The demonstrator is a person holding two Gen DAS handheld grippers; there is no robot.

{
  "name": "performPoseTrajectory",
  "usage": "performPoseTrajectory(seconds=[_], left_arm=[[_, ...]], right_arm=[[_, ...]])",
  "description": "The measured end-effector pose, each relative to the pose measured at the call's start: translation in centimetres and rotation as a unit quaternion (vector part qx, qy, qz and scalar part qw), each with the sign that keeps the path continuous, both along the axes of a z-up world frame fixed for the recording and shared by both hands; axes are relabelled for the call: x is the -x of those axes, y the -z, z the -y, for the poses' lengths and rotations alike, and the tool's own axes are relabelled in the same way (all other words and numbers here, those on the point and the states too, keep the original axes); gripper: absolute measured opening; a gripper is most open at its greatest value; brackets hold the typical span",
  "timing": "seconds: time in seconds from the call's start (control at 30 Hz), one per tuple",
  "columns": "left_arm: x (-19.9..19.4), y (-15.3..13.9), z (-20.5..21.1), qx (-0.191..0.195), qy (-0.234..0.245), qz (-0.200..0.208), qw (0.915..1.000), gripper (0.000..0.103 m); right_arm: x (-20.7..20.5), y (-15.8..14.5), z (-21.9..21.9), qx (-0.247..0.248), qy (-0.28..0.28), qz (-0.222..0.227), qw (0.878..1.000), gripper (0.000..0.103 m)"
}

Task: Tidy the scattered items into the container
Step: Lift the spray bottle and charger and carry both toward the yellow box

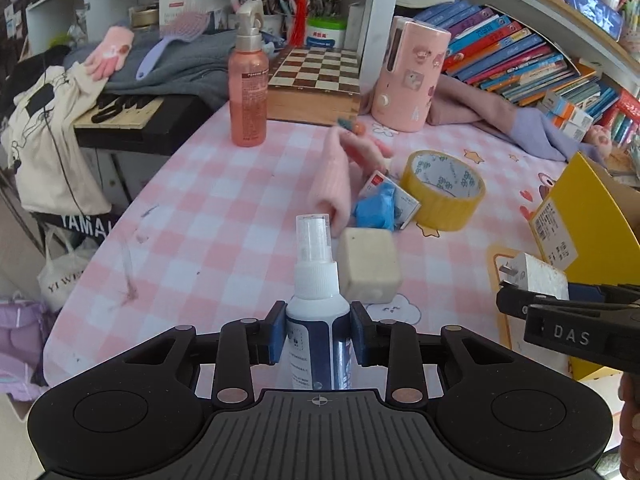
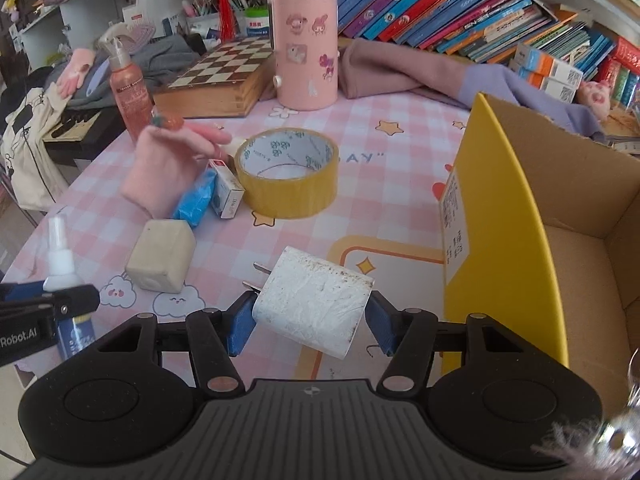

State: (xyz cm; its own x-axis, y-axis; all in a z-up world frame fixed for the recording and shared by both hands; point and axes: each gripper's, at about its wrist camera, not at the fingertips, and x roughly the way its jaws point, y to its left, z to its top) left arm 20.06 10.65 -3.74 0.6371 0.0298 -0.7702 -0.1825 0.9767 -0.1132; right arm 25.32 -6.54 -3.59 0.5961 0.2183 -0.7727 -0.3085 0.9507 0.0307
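The left hand-held gripper [image 1: 319, 330] is clamped on an upright white spray bottle [image 1: 318, 300] over the pink checked worktop [image 1: 208, 184]. At its 12 o'clock sits a beige cube [image 1: 369, 265], then a pink glove [image 1: 334, 178], a blue packet [image 1: 376, 206] and a yellow tape roll [image 1: 446, 190]. The right hand-held gripper [image 2: 311, 326] grips a white charger plug [image 2: 314, 304], with the open cardboard box [image 2: 500, 216] at its 2 o'clock.
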Motion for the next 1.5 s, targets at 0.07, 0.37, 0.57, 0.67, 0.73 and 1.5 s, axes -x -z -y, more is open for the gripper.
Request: performPoseTrajectory(seconds=[0.07,0.37,0.57,0.67,0.73,1.5], left_arm=[[-0.2,0.3,0.0,-0.002,0.006,-0.001,1.0000,0.031],[-0.5,2.6,0.4,-0.015,0.026,-0.019,0.9994,0.031],[-0.1,3.0,0.1,-0.014,0.020,-0.020,0.9995,0.033],[0.3,2.8,0.4,-0.019,0.027,-0.026,0.9991,0.034],[0.4,3.1,0.5,-0.022,0.029,-0.041,0.9985,0.034],[3.3,-3.4,-0.9,0.037,0.024,0.044,0.9981,0.031]], right_arm=[[0.3,0.1,0.1,0.001,0.003,-0.005,1.000,0.057],[1.0,1.0,-0.3,0.001,-0.004,-0.026,1.000,0.057],[0.8,1.7,-0.5,0.005,-0.008,-0.038,0.999,0.057],[0.6,1.7,-0.5,0.004,-0.010,-0.039,0.999,0.057],[0.5,1.8,-0.6,0.004,-0.010,-0.041,0.999,0.057],[4.0,-1.5,0.0,-0.013,-0.010,0.006,1.000,0.057]])
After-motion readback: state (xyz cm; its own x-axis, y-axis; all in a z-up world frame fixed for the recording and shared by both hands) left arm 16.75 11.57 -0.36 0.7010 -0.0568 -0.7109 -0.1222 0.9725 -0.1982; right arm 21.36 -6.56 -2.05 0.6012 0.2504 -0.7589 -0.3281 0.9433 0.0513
